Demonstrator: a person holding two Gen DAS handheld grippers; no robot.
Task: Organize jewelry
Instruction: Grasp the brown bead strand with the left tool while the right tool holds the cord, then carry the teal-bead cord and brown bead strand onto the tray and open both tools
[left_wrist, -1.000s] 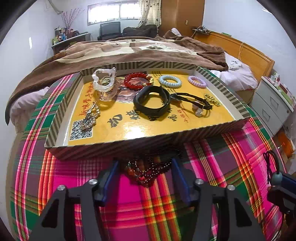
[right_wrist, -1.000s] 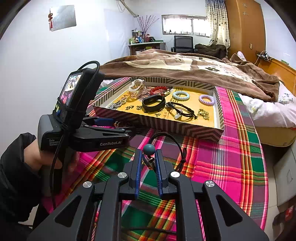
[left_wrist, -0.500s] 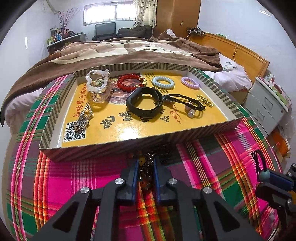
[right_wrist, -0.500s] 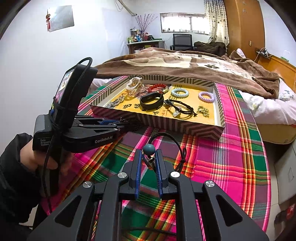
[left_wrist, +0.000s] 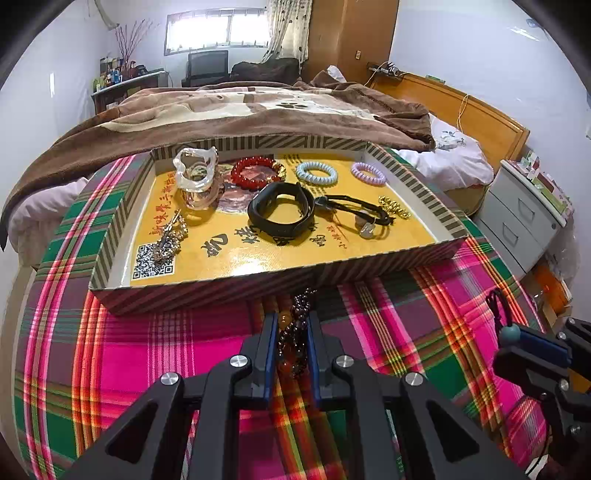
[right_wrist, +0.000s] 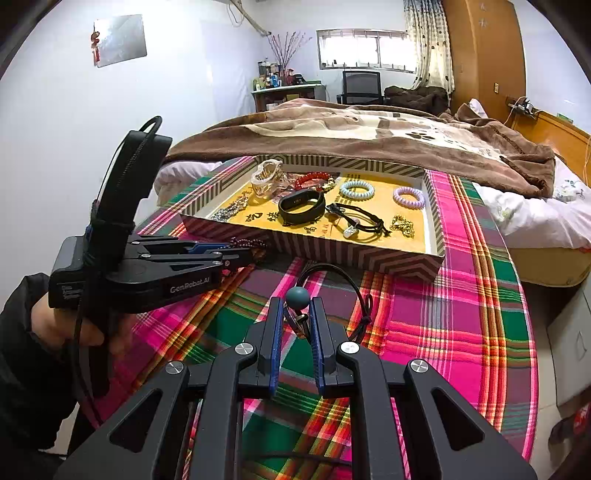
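the left hand-held gripper (left_wrist: 289, 334) has just closed and is clamped on a dark bead strand (left_wrist: 295, 325) with a few amber beads, which lies on the plaid cloth (left_wrist: 147, 354) just in front of the box's (left_wrist: 207, 291) near wall. to do this step well, i judge the strand should be raised straight up until its hanging end clears that wall, then carried over the yellow floor to a bare patch near the front, apart from the black band (left_wrist: 282, 208), and let go low so the beads do not scatter. the right hand-held gripper (right_wrist: 297, 325) is clamped on a black cord (right_wrist: 332, 280) with a teal bead (right_wrist: 297, 296) just above its tips; it is best kept still so the loop trailing on the cloth does not snag. the left view shows the beads pinched between the blue pads and the bare front floor of the box. the right view shows what that one cannot: the left tool from the side, the person's hand (right_wrist: 55, 325) and dark sleeve on its grip, and beads sticking out past its tips towards the box.
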